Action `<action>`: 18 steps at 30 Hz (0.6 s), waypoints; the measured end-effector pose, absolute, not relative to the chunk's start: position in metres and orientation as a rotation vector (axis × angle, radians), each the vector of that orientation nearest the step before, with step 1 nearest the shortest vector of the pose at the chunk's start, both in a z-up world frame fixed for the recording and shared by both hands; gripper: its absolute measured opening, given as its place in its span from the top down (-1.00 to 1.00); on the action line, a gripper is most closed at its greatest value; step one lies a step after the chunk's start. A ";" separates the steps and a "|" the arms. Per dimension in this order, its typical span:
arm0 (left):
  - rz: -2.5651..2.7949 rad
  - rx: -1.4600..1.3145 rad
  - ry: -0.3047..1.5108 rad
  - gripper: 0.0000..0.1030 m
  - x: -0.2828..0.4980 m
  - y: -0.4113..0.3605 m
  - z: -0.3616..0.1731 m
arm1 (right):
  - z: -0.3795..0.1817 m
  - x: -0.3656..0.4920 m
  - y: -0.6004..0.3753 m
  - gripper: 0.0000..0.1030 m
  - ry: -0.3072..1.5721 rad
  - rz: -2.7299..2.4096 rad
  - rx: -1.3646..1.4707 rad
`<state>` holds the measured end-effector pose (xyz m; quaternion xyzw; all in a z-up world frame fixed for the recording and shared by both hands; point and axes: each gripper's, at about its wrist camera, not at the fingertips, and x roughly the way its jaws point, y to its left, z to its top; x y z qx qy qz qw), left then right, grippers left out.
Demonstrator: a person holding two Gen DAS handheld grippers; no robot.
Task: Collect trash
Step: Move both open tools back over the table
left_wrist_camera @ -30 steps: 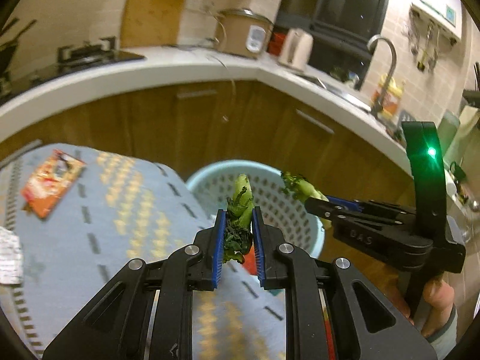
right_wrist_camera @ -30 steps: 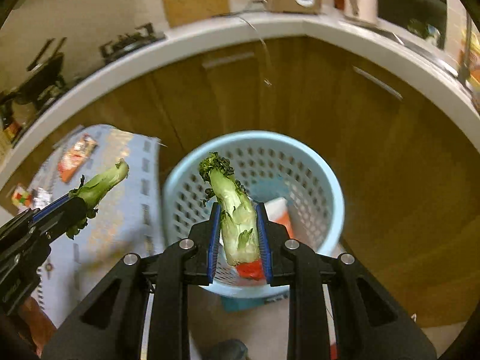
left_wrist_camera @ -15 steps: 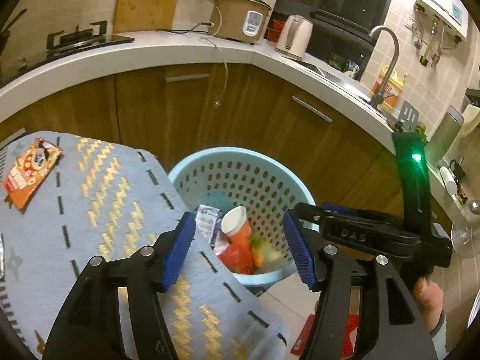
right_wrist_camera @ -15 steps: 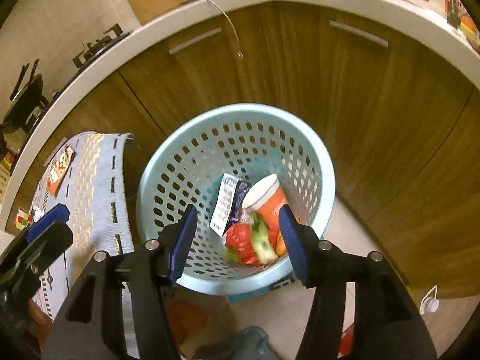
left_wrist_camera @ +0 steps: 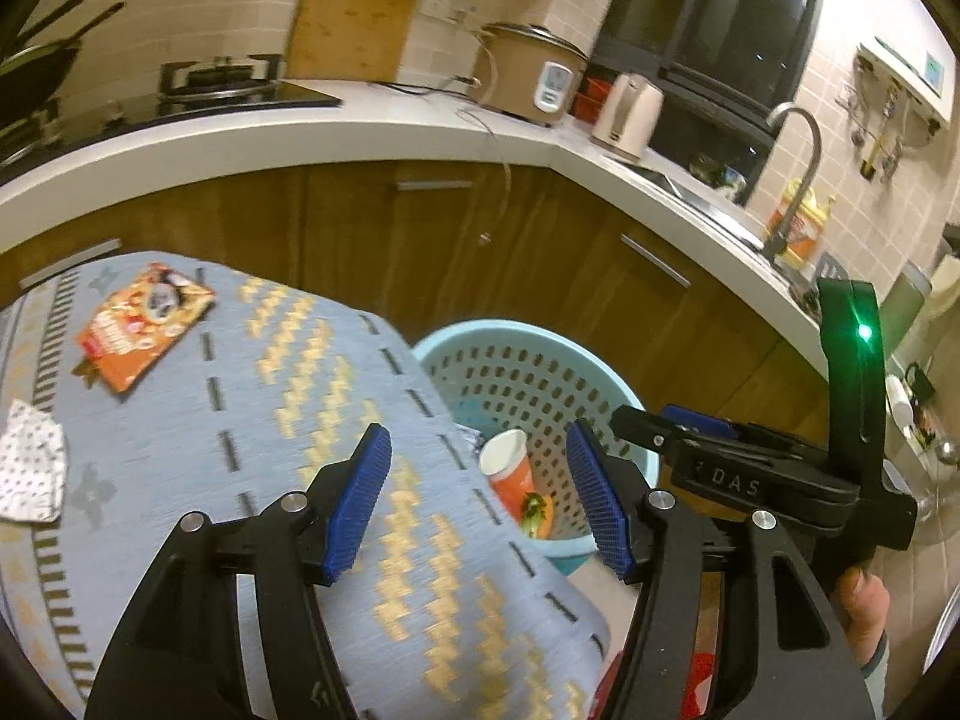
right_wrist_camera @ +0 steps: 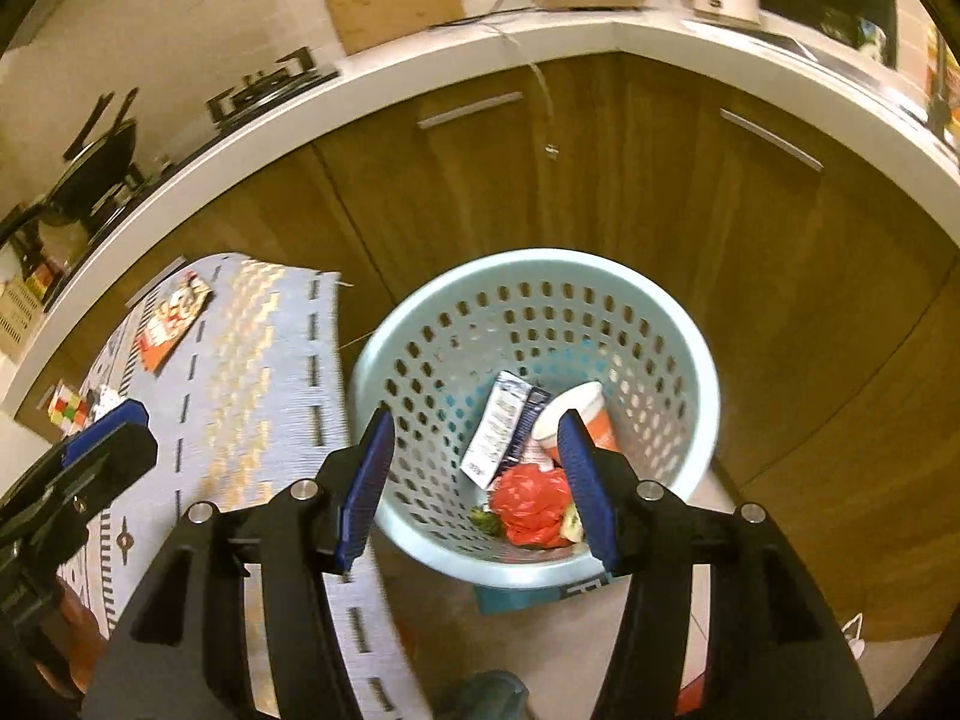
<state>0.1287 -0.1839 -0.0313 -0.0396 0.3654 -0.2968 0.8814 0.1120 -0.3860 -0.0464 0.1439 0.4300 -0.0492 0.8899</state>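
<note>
Beside wooden cabinets (right_wrist_camera: 600, 180): basket (right_wrist_camera: 678, 324), patterned cloth (left_wrist_camera: 300, 396) (wrapper (left_wrist_camera: 144, 324) on it); both tongs spread, empty.

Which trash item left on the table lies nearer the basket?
The orange snack packet; the crumpled white wrapper sits farther from the basket, at the table's left edge.

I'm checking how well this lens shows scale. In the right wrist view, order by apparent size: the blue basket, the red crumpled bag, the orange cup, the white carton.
1. blue basket
2. red crumpled bag and white carton: look alike
3. orange cup, partly hidden by the gripper, so unsure
</note>
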 end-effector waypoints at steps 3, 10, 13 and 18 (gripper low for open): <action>-0.586 -0.140 0.767 -0.15 0.129 -0.160 -0.029 | -0.041 0.116 -0.371 -0.03 0.887 -0.063 0.293; -0.430 -0.186 0.759 -0.15 0.133 -0.095 -0.025 | -0.034 0.129 -0.328 -0.03 0.882 0.017 0.247; -0.350 -0.185 0.755 -0.20 0.135 -0.060 -0.026 | -0.034 0.134 -0.310 -0.03 0.886 0.053 0.227; -0.197 -0.193 0.777 -0.32 0.143 -0.002 -0.036 | -0.047 0.141 -0.276 -0.03 0.919 0.104 0.202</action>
